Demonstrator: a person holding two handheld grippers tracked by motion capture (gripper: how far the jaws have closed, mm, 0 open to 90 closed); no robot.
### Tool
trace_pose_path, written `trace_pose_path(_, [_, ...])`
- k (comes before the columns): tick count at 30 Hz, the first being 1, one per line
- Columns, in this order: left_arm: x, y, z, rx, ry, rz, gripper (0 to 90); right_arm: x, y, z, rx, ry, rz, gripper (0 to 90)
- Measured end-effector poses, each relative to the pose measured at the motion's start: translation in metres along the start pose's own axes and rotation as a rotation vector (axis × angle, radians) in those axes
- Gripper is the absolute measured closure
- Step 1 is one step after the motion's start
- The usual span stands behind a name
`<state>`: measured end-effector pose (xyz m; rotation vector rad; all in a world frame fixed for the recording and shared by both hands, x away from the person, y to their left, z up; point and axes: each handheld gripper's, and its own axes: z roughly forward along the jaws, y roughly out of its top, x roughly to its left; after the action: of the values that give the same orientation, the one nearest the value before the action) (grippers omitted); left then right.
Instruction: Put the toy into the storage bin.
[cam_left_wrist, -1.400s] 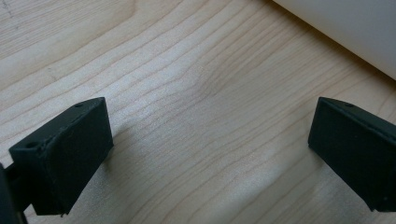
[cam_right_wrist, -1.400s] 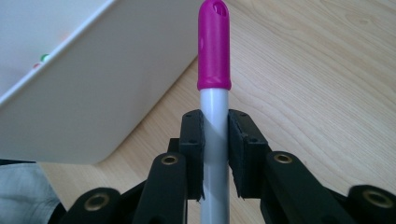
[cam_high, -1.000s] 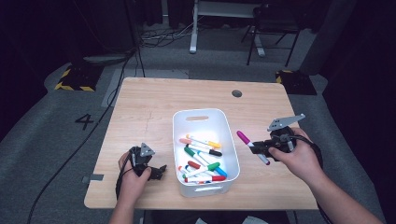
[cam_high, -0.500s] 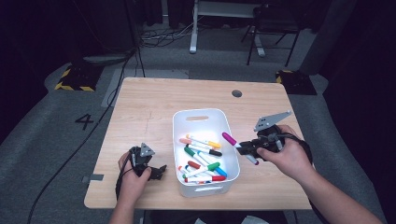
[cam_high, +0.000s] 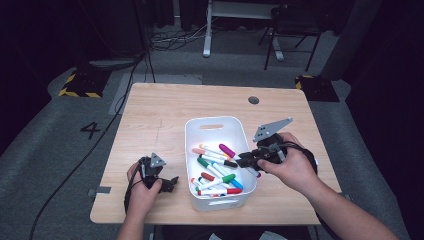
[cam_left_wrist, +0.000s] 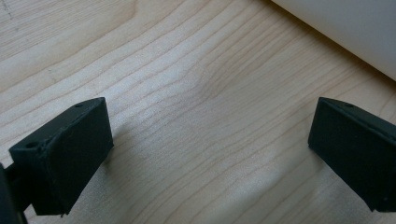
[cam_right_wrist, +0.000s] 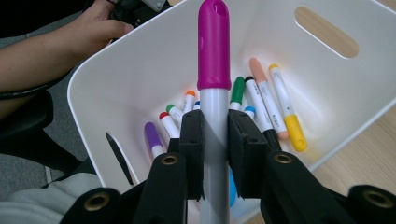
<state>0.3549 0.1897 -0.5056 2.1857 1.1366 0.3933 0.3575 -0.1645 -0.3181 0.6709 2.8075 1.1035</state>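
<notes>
The right gripper (cam_right_wrist: 215, 140) has its two black jaws clamped on the pale barrel of a magenta-capped marker (cam_right_wrist: 214, 46), cap leading, and in the high view that gripper (cam_high: 248, 161) now reaches in over the right rim of the white bin (cam_high: 192, 145), with the marker's cap (cam_high: 226, 150) above the heap inside. A second ago the same marker was out over the bare worktop (cam_high: 165, 105) to the right of the bin, well apart from its wall; half a second ago it had come just to the rim. So the carry is all but done: the marker is above its place, not yet among the other markers (cam_high: 216, 172) lying in the bin, and what remains, as I judge it, is to lower a little and let go. The left gripper (cam_high: 161, 181) has kept to its spot near the worktop's front left corner, just beside the bin's left wall, its jaws spread wide with nothing between them but wood grain (cam_left_wrist: 196, 107).
</notes>
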Motion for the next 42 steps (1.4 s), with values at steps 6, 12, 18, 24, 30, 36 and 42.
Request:
trace_pose_path(6, [0.000,0.000,0.000,-0.003,0.012,0.004,0.1,0.007,0.004,0.012,0.011,0.024,-0.028,77.1])
trace_pose_path(12, [0.000,0.000,0.000,-0.003,0.011,0.005,0.1,0.011,0.002,0.021,0.031,0.045,-0.037,77.1])
trace_pose_path(18, [0.000,0.000,0.000,-0.003,0.012,0.004,0.1,0.011,-0.003,0.029,0.072,0.045,-0.048,77.1])
trace_pose_path(24, [0.000,0.000,0.000,-0.003,0.013,0.004,0.0,0.014,-0.006,0.034,0.098,0.054,-0.057,77.2])
trace_pose_path(30, [0.000,0.000,0.000,-0.003,0.013,0.004,0.1,0.015,-0.007,0.041,0.133,0.061,-0.068,77.2])
trace_pose_path(36, [0.000,0.000,0.000,-0.003,0.012,0.002,0.0,0.017,-0.008,0.054,0.160,0.068,-0.117,77.2])
trace_pose_path(42, [0.001,0.001,0.000,-0.003,0.014,0.006,0.1,0.019,-0.012,0.064,0.183,0.075,-0.114,77.1])
